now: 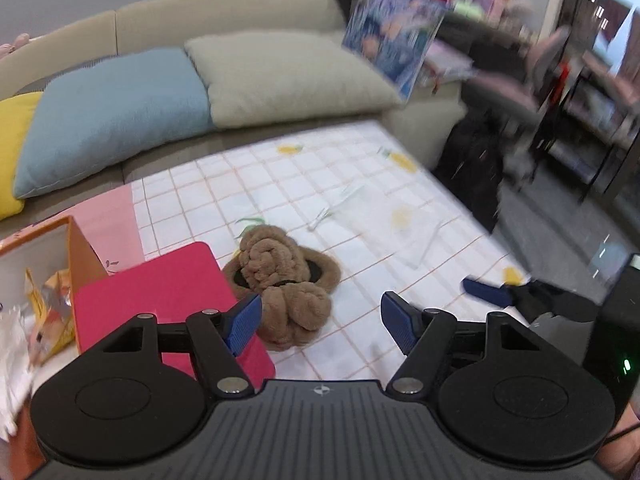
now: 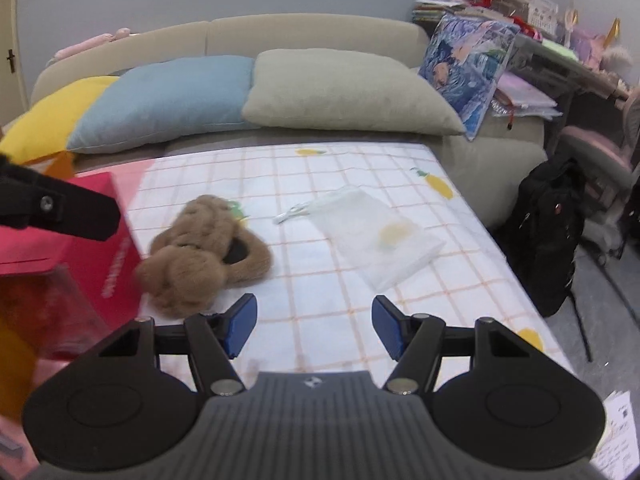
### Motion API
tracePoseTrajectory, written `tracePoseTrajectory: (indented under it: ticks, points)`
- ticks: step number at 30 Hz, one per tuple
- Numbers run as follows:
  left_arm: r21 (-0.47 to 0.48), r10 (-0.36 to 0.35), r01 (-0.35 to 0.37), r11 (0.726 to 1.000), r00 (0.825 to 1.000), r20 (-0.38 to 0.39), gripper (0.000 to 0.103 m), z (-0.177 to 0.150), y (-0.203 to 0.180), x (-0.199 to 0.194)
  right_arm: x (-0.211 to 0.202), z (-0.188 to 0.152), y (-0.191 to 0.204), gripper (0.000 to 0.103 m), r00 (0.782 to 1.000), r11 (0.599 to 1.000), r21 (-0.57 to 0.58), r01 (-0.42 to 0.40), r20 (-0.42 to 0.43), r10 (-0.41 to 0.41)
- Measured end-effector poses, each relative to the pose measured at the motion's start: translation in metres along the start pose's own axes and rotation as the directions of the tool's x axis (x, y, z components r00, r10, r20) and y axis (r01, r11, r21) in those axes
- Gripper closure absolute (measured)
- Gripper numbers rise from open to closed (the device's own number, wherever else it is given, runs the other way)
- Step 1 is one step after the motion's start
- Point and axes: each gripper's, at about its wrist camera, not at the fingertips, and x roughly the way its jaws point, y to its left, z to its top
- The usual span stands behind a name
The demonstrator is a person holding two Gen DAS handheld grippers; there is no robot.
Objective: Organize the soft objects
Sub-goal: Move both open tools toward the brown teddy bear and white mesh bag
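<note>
A brown fluffy plush item (image 1: 282,278) lies on the checked tablecloth (image 1: 352,168), with a black oval showing in its loop. It also shows in the right wrist view (image 2: 200,250). My left gripper (image 1: 320,322) is open and empty, its left finger close beside the plush. My right gripper (image 2: 314,326) is open and empty, to the right of the plush and nearer the front. A clear mesh drawstring bag (image 2: 372,232) lies flat on the cloth to the right of the plush. It is faint in the left wrist view (image 1: 384,220).
A pink box (image 1: 168,300) stands left of the plush, next to an open orange box (image 1: 48,280) with packets inside. A sofa behind holds yellow, blue (image 2: 164,100) and beige (image 2: 344,92) cushions. A black backpack (image 2: 548,236) stands on the floor right.
</note>
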Motion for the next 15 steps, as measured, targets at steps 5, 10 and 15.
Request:
tracePoseTrajectory:
  ticks: [5, 10, 15]
  points:
    - [-0.006, 0.041, -0.042, 0.999, 0.994, -0.104, 0.026, 0.027, -0.006, 0.042, 0.035, 0.004, -0.014, 0.04, 0.998, 0.998, -0.02, 0.052, 0.028, -0.052]
    - [0.06, 0.185, -0.177, 0.982, 0.963, -0.194, 0.026, 0.041, -0.018, 0.088, 0.064, 0.009, -0.024, 0.04, 0.996, 0.995, -0.06, 0.079, 0.04, -0.077]
    - [0.057, 0.241, -0.234, 0.971, 0.93, -0.277, 0.025, 0.046, -0.014, 0.12, 0.089, 0.013, -0.037, 0.039, 0.997, 0.996, -0.054, 0.071, -0.008, -0.072]
